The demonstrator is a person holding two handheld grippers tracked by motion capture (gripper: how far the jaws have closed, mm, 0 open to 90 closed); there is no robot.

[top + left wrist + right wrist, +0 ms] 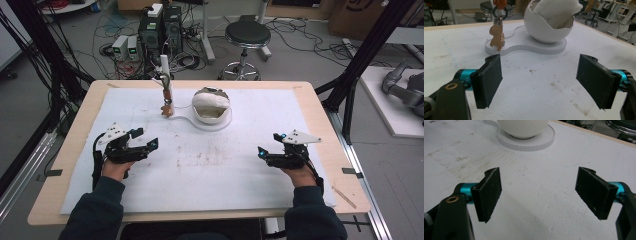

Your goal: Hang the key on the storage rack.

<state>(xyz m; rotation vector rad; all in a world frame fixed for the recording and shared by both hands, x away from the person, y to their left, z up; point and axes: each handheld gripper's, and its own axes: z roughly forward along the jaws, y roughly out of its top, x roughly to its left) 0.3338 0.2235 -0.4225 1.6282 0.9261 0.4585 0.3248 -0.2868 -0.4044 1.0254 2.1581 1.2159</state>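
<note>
I am at the start, before any reach: my left gripper (pixel 144 138) and right gripper (pixel 267 144) hover low over the white mat (pixel 210 175) near the tabletop's near edge, well apart, both with jaws spread wide and holding nothing. The bear-shaped keychain (pixel 497 37) hangs from a small stand (pixel 165 75) toward the far edge, on a white base (pixel 529 47) shared with the egg-shaped bowl (pixel 549 25) holding white cloth (pixel 556 10). Next, I judge, my left reaches forward to it; the bowl stands just beside, crowding that side.
</note>
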